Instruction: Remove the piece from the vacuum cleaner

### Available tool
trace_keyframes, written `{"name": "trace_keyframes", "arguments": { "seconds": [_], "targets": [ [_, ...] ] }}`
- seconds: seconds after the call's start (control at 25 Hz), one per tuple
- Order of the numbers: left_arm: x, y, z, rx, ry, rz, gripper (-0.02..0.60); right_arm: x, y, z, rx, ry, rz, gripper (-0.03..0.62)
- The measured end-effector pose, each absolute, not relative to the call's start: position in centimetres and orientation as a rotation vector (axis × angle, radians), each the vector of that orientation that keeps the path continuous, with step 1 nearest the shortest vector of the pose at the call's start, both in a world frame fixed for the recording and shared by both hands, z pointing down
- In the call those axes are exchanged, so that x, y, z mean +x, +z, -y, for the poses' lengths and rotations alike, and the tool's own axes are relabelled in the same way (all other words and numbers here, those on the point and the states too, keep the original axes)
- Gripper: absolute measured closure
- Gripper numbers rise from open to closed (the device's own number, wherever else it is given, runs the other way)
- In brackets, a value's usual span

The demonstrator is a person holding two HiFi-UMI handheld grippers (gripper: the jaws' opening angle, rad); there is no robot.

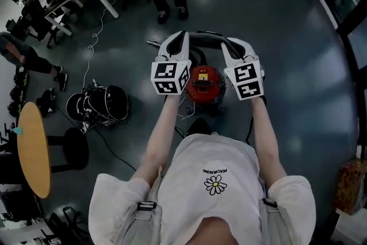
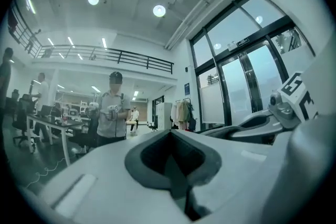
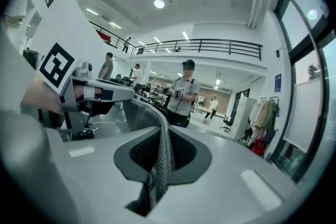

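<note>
**Before first contact**

Far left: a round wooden table (image 1: 31, 149), and next to it a heap of dark gear and cables (image 1: 97, 105) on the floor (image 1: 298, 54). Neither bore on the task.

Left gripper (image 2: 171, 139): pads pressed together, nothing between them. Its camera looked out level across the room at a bystander (image 2: 111, 113), not down at the work.

Vacuum (image 1: 205, 84): red and round, standing on the floor just ahead of the person. In the head view it showed between the two marker cubes, lower than both. A black hose (image 1: 207, 35) arced behind it, spanning from near one gripper's tip to near the other's. Whether either tip touched the hose could not be told.

Right gripper (image 3: 160, 136): jaws likewise closed on a tight seam, and empty. It was held level with the left one and aimed the same way.

Judgement: this was the approach step, and none of the removal looked done. The frames did not settle which piece was meant, though the hose seemed the likeliest. The next move would call for tipping both grippers down toward the vacuum and spreading the jaws. One gripper could then steady the red body while the other took the piece near its joint. A one-sided pull might drag the whole vacuum across the floor.
</note>
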State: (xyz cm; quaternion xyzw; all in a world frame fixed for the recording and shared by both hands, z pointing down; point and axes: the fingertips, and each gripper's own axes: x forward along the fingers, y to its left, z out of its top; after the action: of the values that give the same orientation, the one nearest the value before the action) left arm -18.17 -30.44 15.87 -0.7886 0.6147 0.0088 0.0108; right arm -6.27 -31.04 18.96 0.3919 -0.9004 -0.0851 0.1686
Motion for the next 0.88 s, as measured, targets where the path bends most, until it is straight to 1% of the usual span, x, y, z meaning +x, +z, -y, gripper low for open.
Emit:
{"name": "trace_keyframes", "arguments": {
  "seconds": [0.12, 0.24, 0.52, 0.88],
  "targets": [
    [-18.4, 12.8, 30.3, -2.415, 0.092, -1.899, 0.580, -5.1, 16.2, 32.0, 1.223, -0.259, 2.584, 0.556],
    [-18.3, 11.4, 30.3, -2.363, 0.096, -1.893, 0.580, -3.8, 15.3, 32.9, 1.290, -0.282, 2.567, 0.556],
    [-17.3, 11.4, 31.2, -2.379, 0.110, -1.874, 0.580, -3.7, 15.0, 32.8, 1.277, -0.369, 2.534, 0.556],
    [-15.8, 10.1, 30.4, -2.380, 0.113, -1.820, 0.580, -3.4, 14.7, 31.9, 1.267, -0.343, 2.576, 0.556]
  ]
}}
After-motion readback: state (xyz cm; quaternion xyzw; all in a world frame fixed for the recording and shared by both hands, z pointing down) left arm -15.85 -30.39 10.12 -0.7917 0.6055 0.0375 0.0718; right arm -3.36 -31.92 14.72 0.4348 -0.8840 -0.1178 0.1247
